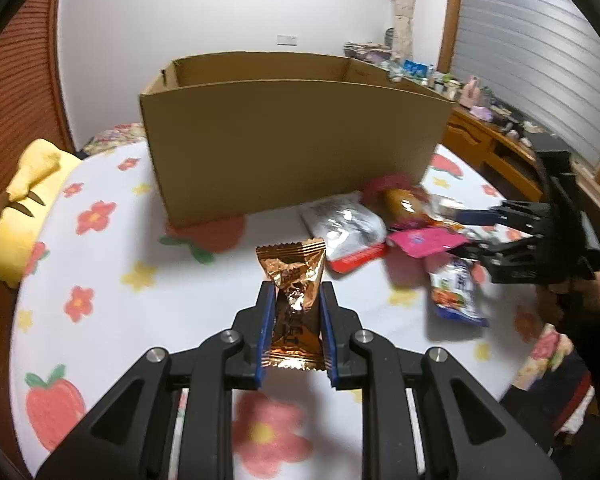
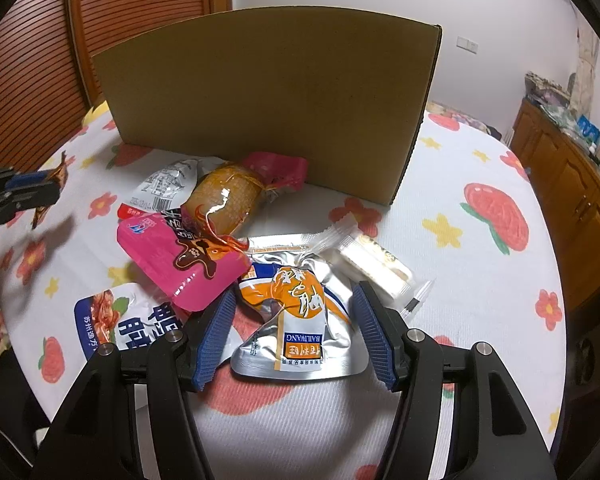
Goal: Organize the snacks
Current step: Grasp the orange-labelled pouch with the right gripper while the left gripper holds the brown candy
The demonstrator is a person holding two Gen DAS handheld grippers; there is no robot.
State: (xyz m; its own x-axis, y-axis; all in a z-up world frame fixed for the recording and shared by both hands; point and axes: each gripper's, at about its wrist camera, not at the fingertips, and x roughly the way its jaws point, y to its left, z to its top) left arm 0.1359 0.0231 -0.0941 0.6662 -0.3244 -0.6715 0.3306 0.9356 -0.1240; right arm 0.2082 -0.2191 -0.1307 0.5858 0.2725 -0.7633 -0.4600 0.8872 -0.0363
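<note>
My left gripper is shut on a copper foil snack packet, held above the flowered tablecloth in front of the open cardboard box. My right gripper is open, its jaws either side of a silver and orange pouch lying on the cloth. Around it lie a pink packet, a brown sausage-shaped snack, a white and blue pouch, a clear-wrapped white bar and a silver bag. The box stands just behind the pile.
A yellow plush toy lies at the table's left edge. A wooden cabinet with clutter on top runs along the right wall. The right gripper shows in the left wrist view, over the snack pile.
</note>
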